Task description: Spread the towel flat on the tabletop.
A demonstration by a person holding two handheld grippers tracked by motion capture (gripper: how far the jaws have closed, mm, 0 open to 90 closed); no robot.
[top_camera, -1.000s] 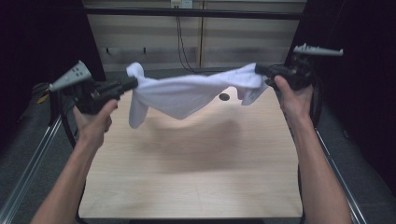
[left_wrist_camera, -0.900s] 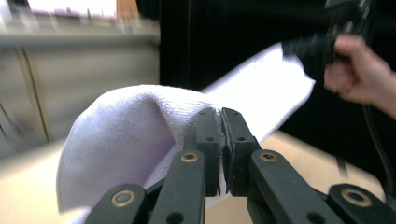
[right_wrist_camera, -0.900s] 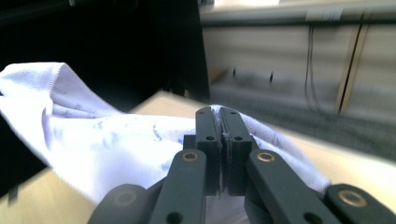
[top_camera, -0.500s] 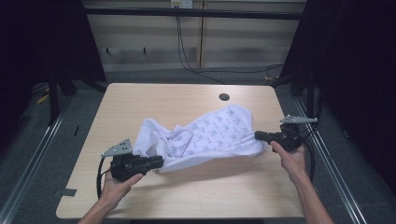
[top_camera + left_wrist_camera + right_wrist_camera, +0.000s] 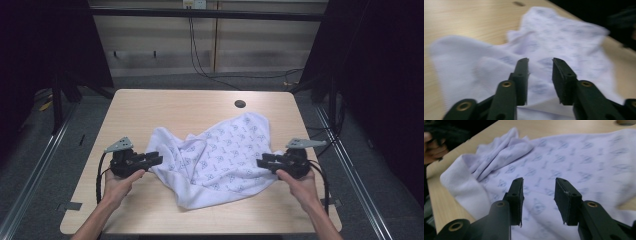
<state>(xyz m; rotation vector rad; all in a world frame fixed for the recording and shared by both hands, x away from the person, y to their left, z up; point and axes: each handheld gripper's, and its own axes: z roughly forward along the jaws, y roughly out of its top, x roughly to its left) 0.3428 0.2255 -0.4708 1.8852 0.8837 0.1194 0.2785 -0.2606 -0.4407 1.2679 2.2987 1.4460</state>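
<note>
The white printed cloth [image 5: 215,160] was seen lying crumpled on the wooden counter [image 5: 150,107], spread across its middle and toward the near right, with one fold bunched up near its left end. It was flanked by both tools at table height: the left tool [image 5: 156,159] at the cloth's left edge and the right tool [image 5: 262,162] at its right corner. Each tool's jaws had just been opening and were seen standing apart; in the left gripper view [image 5: 540,72] and the right gripper view [image 5: 538,195] the fabric was seen beyond and beneath the jaws, with no pad pressed on it, so the cloth was judged to have been let go. The two ends appeared to have been held wide apart so that the cloth would be laid down stretched rather than heaped; the job was only partly achieved, since wrinkles were left.

Bare counter was left on the far side around the small dark hole [image 5: 240,104], and along the left. Less room was offered at the right, where the tool sat close to the counter's edge.
</note>
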